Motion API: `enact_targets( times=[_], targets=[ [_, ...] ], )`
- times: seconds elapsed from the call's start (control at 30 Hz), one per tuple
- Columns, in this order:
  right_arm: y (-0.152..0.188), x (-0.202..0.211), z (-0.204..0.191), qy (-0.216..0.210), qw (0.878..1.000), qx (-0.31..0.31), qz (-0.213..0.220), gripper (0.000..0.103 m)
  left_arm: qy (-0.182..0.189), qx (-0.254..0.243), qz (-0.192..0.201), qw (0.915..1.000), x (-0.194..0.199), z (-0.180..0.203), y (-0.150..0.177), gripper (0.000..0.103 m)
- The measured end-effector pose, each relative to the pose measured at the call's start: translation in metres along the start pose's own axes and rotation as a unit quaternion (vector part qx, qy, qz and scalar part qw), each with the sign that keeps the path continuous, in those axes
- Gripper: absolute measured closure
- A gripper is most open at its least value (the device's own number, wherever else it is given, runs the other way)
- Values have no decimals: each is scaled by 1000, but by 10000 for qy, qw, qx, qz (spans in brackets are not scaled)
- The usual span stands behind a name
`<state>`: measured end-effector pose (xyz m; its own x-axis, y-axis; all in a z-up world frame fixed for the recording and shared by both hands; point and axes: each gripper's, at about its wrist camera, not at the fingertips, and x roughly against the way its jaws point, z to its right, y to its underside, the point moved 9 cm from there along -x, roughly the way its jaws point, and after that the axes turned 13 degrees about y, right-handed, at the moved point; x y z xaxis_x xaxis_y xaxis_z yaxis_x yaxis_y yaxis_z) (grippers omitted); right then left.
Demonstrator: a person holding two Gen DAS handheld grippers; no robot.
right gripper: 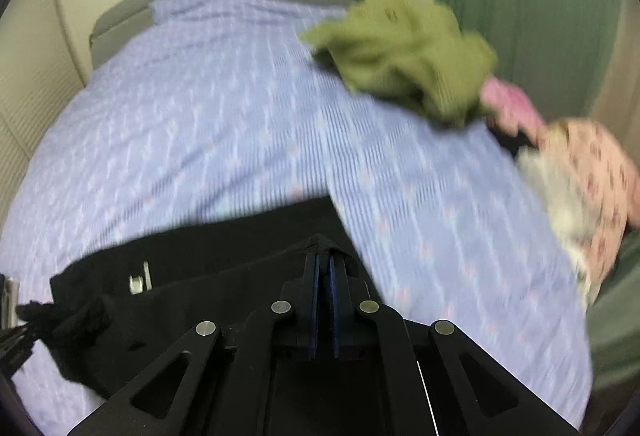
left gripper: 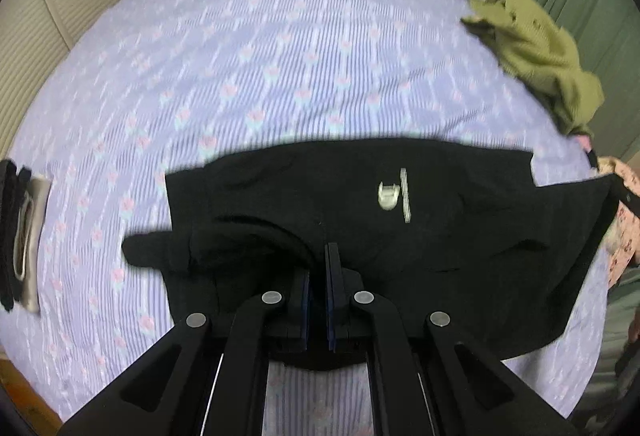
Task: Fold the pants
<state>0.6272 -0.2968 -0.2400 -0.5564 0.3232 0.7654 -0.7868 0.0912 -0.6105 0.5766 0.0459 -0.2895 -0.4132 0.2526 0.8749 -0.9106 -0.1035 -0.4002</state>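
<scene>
Black pants (left gripper: 360, 236) lie across the striped bed (left gripper: 240, 76); your left tongs (left gripper: 318, 268) and right tongs (right gripper: 324, 268) each pinch their fabric, an olive garment (left gripper: 536, 56) beyond.

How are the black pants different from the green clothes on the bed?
The black pants are spread out fairly flat, while the green clothes lie in a crumpled heap. The pants are near the cameras and pinched by both the left gripper and the right gripper; the green clothes sit farther back, with nothing holding them. Both rest on the purple striped bedsheet.
</scene>
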Motion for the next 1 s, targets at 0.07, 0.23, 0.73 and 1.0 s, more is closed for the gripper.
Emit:
enact_targets(
  times=[0.07,0.23,0.73,1.0],
  targets=[
    [-26,-11,-11,188,9993,270,164,98,-50,-5,-39,10000,-11,-6,-20,95],
    [-52,-74,-45,425,9960,787,-19,98,-92,0,-373,9993,-58,-24,-52,94],
    [-53,-120,-61,1624,9816,972,-233,44,439,288,-716,9961,-80,-34,-91,20],
    [-2,-8,-142,-345,9923,1193,42,36,858,-886,127,9923,-2,-79,-91,16]
  ],
)
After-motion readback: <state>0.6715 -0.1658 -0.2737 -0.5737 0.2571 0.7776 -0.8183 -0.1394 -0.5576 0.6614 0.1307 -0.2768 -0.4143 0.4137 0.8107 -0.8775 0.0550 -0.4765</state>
